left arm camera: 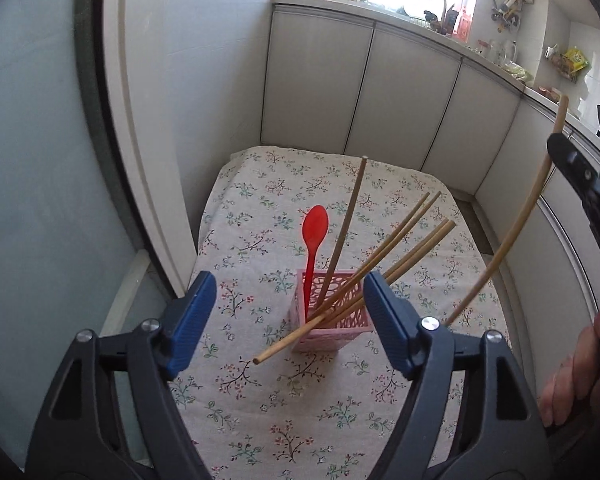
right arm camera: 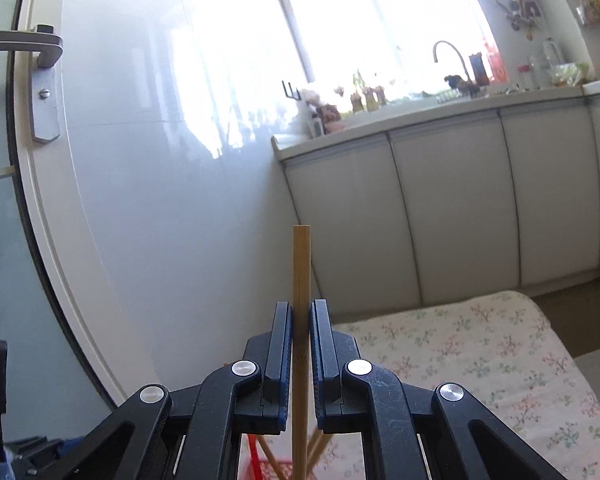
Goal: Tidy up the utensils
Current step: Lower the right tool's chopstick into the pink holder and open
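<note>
Near the centre of the left wrist view, a pink plastic holder with lattice-cut walls (left arm camera: 327, 322) stands on a bench covered by a cream cloth printed with small flowers (left arm camera: 260, 420). Inside it, a red plastic spoon (left arm camera: 313, 236) stands upright, bowl uppermost, beside several long bamboo chopsticks (left arm camera: 396, 256) that lean toward the upper right of the frame. One chopstick (left arm camera: 288, 342) lies tilted across the holder's front, its tip jutting out to the lower left.

The left claw (left arm camera: 290, 324), with blue pads on black arms, is spread wide and holds nothing; it hangs above the cloth, one pad on each side of the holder in the frame.

In the right wrist view, the right claw (right arm camera: 301, 326) is closed tight on a single pale bamboo chopstick (right arm camera: 301, 264), held upright with its top standing above the fingertips (the same stick curves down the right edge of the left view). White cabinet doors (right arm camera: 452, 208) fill the background.
</note>
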A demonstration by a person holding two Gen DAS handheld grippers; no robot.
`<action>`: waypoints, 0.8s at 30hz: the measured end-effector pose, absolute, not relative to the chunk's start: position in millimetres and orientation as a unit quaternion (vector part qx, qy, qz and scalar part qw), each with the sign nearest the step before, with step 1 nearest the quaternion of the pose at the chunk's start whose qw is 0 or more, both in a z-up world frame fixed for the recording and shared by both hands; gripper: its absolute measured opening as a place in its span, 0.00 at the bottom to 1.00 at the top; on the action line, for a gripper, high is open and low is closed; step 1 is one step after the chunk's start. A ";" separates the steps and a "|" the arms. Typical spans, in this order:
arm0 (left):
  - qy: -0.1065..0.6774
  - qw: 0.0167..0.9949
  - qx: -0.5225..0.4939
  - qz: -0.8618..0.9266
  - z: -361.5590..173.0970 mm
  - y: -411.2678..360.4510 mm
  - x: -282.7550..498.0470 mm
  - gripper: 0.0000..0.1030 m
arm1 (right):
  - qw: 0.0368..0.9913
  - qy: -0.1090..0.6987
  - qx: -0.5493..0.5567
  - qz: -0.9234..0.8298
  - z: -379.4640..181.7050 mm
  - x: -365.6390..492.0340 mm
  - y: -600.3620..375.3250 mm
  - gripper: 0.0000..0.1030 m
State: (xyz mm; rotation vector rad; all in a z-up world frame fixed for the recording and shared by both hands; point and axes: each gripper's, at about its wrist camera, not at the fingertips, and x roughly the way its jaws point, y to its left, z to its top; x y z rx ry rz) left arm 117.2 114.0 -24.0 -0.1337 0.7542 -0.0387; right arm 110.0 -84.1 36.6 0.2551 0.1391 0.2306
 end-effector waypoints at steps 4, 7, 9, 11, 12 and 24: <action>0.380 0.922 -0.070 -0.022 -27.4 119.0 121.9 0.74 | 0.987 0.039 0.120 0.103 30.9 119.8 -59.9 0.07; 0.385 0.920 -0.076 -0.019 -29.3 122.6 125.1 0.74 | 0.991 0.025 0.094 0.092 24.3 127.0 -42.8 0.07; 0.387 0.919 -0.078 -0.020 -29.2 122.0 128.9 0.74 | 0.993 0.021 0.079 0.087 18.1 132.1 -32.8 0.07; 0.388 0.918 -0.077 -0.019 -29.8 121.0 130.6 0.74 | 0.994 0.020 0.068 0.084 11.4 136.8 -26.2 0.07; 0.389 0.918 -0.077 -0.019 -30.1 120.1 131.4 0.74 | 0.994 0.021 0.063 0.082 8.1 138.9 -24.0 0.07; 0.396 0.915 -0.071 -0.021 -34.3 120.0 131.9 0.74 | 0.993 0.050 0.075 0.075 -23.3 147.9 -30.4 0.08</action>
